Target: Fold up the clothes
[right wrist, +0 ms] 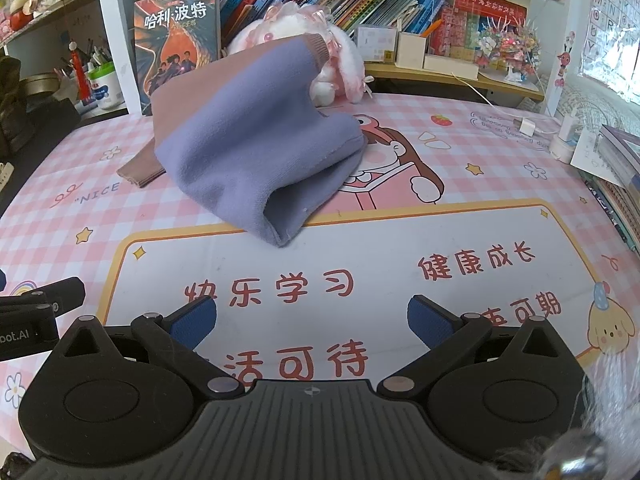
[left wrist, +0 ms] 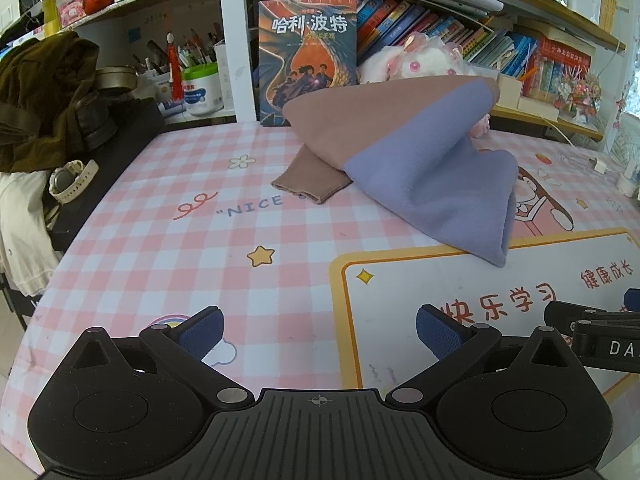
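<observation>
**Both jaws released, garment heaped mid-table**

Jaws on both grippers spread wide, nothing between the blue pads. Left gripper [left wrist: 319,330] hovers low over the near edge of the table mat [left wrist: 160,240], above the pink check and the corner of the white panel with the yellow border [left wrist: 440,280]. Right gripper [right wrist: 312,318] sits over that same white panel [right wrist: 360,240], above the red Chinese lettering. Each wrist view catches the other gripper's black body at its frame edge, so the two are side by side, apart, neither touching cloth.

Farther in: the garment [left wrist: 420,160], mauve-brown and lavender, lies in a loose heap near the table's middle, well ahead of both grippers. Lavender part is bunched and humped, its lowest corner just overlapping the yellow border of the panel. Mauve part rises behind it, upper edge leaning toward the plush. One mauve sleeve [left wrist: 308,182] sticks out flat to the left, cuff end on the check pattern near the "NICE" print. Not folded flat.

Behind the heap: white-and-pink plush toy [right wrist: 320,40], partly hidden by the cloth. Left of it an upright book with an orange dragon cover [left wrist: 308,60] leans against the shelf. Bookshelf [left wrist: 440,28] with rows of books runs along the back. Far left, a dark olive jacket [left wrist: 44,92] piled up, with a wristwatch [left wrist: 72,180] below it.
</observation>
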